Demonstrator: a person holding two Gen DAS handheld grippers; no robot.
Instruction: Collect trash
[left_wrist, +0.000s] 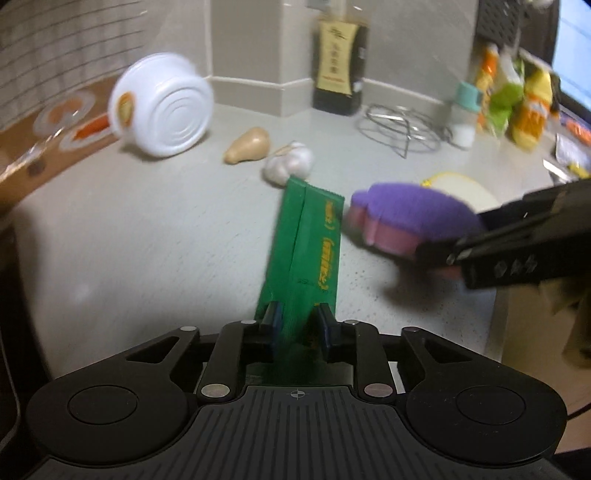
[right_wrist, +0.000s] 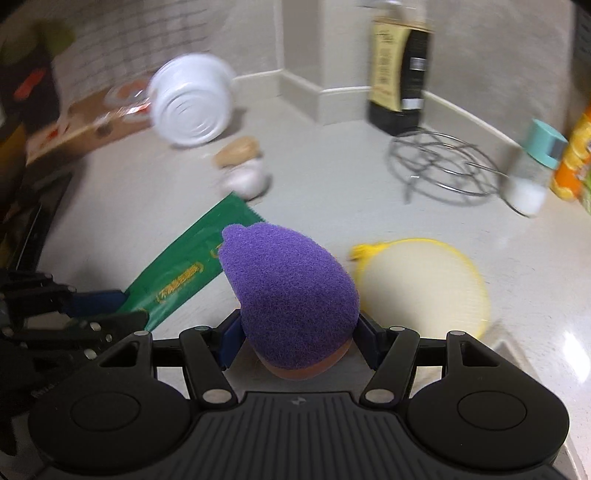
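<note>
My left gripper (left_wrist: 297, 319) is shut on the near end of a long green wrapper (left_wrist: 308, 240) with yellow print, which sticks out forward over the pale counter. In the right wrist view the same green wrapper (right_wrist: 188, 275) slants up from the left gripper (right_wrist: 110, 306) at the lower left. My right gripper (right_wrist: 295, 332) is shut on a purple sponge (right_wrist: 291, 291) with a pink underside. That purple sponge (left_wrist: 410, 214) also shows at the right of the left wrist view, held by the right gripper's black fingers (left_wrist: 509, 251). The wrapper's far end lies close to the sponge's tip.
A tipped white bowl (left_wrist: 164, 103) leans on a brown cardboard box (left_wrist: 48, 147) at the back left. A tan gourd-like piece (left_wrist: 247, 146), a garlic bulb (left_wrist: 290, 162), a dark sauce bottle (left_wrist: 340, 62), a wire trivet (left_wrist: 404, 127), a salt shaker (left_wrist: 463, 114) and a yellow-rimmed round pad (right_wrist: 421, 284) stand on the counter.
</note>
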